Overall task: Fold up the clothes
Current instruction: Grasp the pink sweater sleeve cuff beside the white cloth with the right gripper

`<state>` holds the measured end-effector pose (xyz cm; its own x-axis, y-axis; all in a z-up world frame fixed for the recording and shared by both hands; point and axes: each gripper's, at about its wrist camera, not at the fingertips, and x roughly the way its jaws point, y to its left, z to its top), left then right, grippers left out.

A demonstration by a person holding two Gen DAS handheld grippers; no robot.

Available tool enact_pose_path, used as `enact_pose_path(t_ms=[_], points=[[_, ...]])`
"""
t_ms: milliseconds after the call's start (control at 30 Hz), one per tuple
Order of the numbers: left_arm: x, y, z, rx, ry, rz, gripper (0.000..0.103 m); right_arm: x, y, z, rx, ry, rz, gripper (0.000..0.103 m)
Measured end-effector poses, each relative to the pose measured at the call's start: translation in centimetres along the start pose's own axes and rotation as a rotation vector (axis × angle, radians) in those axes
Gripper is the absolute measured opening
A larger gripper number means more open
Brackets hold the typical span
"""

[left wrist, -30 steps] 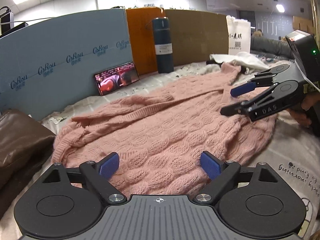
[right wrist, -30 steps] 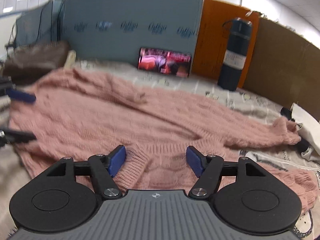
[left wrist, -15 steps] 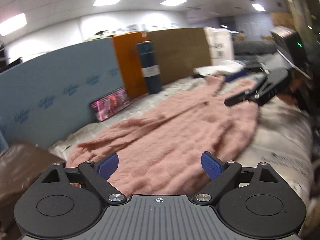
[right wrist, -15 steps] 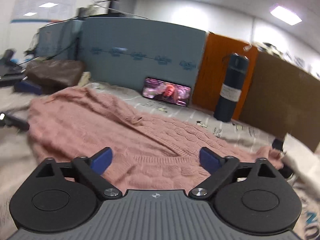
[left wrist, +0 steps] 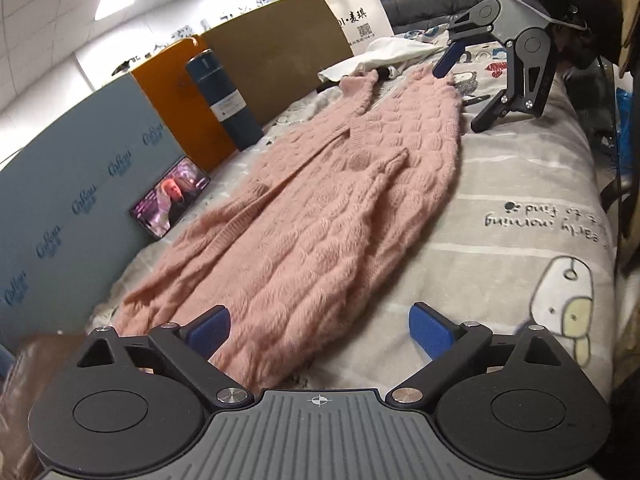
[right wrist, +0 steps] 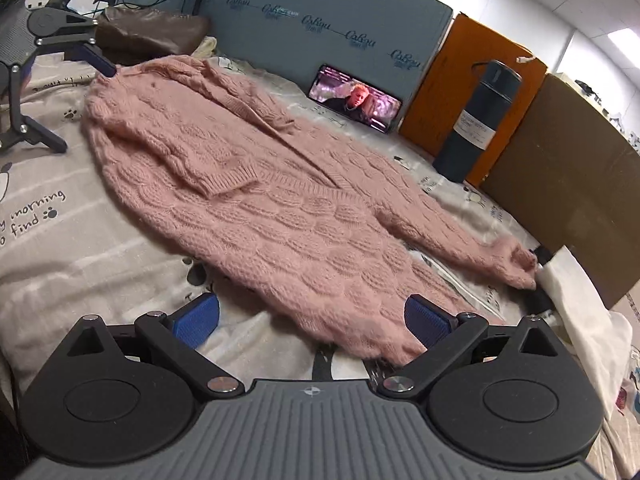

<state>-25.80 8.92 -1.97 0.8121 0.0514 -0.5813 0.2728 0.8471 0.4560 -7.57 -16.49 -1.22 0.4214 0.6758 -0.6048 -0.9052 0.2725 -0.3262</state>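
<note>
A pink cable-knit sweater (left wrist: 320, 208) lies lengthwise on the printed bedsheet (left wrist: 500, 184). One sleeve is folded over its body, and the other sleeve (right wrist: 480, 252) stretches out toward the cardboard. My left gripper (left wrist: 320, 326) hovers at one end of the sweater, its jaws opening; the knit's edge lies below them and the pads do not press on it. At the other end my right gripper (right wrist: 312, 316) is open over the sweater's edge and holds nothing. Each wrist view shows the other gripper: the right gripper (left wrist: 464, 92) and the left gripper (right wrist: 78, 104), both open.
A phone (right wrist: 356, 100) playing video leans on the blue foam board (right wrist: 320, 20). A dark bottle (right wrist: 480, 120) stands before an orange panel and a cardboard sheet. A brown bag (right wrist: 148, 32) lies at one end and a white cloth (left wrist: 384, 50) at the other. The bed edge (left wrist: 600, 200) is beside the sheet.
Both grippers have drawn back toward the ends of the sweater and rolled. The right jaws have spread wider. The sweater lies free on the sheet.
</note>
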Motion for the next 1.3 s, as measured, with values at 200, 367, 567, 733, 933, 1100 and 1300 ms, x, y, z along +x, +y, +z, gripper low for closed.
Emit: enact_pose_path(t_ms=[200, 367, 567, 733, 933, 1100, 1300], points=[[1.1, -0.5, 0.9, 0.039, -0.034, 0.016, 0.098, 1.2, -0.1, 1.0, 0.007, -0.066, 0.062, 0.100], [1.0, 0.2, 0.4, -0.024, -0.049, -0.001, 0.098, 0.2, -7.0, 0.5, 0.351, -0.249, 0.130, 0.100], [0.5, 1.6, 0.1, -0.128, -0.102, 0.031, 0.098, 3.1, -17.3, -1.3, 0.891, -0.221, -0.091, 0.097], [0.2, 2.6, 0.1, -0.188, -0.129, 0.068, 0.098, 6.8, -21.9, -3.0, 1.128, -0.143, -0.058, 0.097], [1.0, 3.1, 0.1, -0.223, -0.113, 0.091, 0.098, 10.0, -25.1, -4.4, 1.202, -0.158, -0.082, 0.097], [2.0, 3.5, 0.3, -0.241, -0.110, 0.094, 0.098, 11.7, -28.1, -5.1, 1.240, -0.188, -0.121, 0.097], [2.5, 3.4, 0.5, -0.248, -0.119, 0.091, 0.098, 11.0, -28.2, -5.5, 1.251, -0.177, -0.062, 0.097]])
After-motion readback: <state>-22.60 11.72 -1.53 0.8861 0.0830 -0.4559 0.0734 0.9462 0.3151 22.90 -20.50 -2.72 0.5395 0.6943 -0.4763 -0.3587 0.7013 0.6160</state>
